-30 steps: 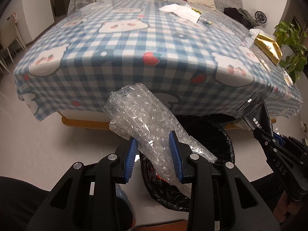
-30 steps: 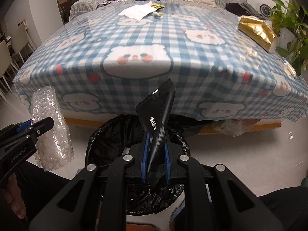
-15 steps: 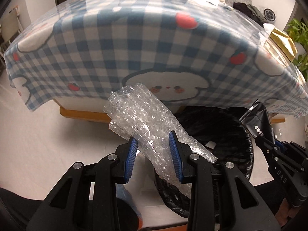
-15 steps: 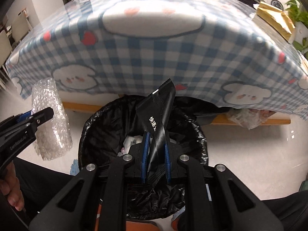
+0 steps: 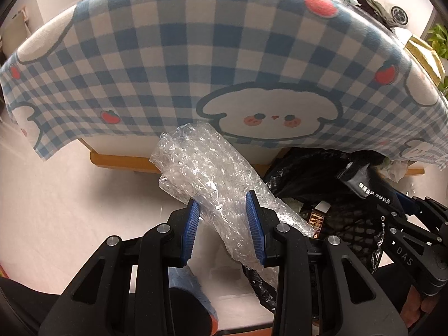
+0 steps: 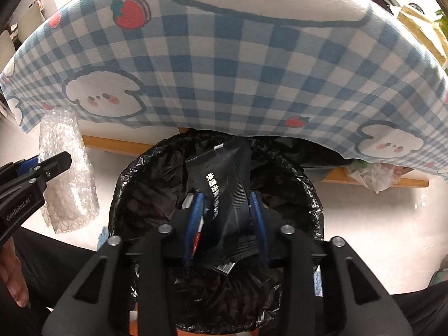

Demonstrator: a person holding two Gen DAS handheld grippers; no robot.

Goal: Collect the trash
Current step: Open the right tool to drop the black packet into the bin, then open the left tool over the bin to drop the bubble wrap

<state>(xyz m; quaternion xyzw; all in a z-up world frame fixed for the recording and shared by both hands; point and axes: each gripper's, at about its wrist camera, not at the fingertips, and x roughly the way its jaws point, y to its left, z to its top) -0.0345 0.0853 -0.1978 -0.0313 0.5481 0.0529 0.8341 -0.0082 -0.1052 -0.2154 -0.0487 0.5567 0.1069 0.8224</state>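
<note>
Below the table's [image 6: 224, 84] edge, my right gripper [image 6: 226, 218] has sprung apart, freeing the black pouch [image 6: 224, 184] over the bin [image 6: 123, 196]; my left gripper [image 5: 224, 229] stays clamped on bubble wrap [image 5: 207, 168].

Both black frames are showing silver screws and ribbed blue pads; the left hand-held gripper [image 5: 222, 224] is reading "GenRobot.AI", the right hand-held gripper [image 6: 226, 218] "DAS", bare fingers [image 6: 11, 277] peeking in.

Even, bright indoor light, with the white floor [image 5: 56, 196] left of the fingers nearly washed out. Strong fisheye bending bows the checked tablecloth [image 6: 224, 70] above the fingers, corners vignette black, and the bin liner [image 6: 280, 173] glints.
</note>
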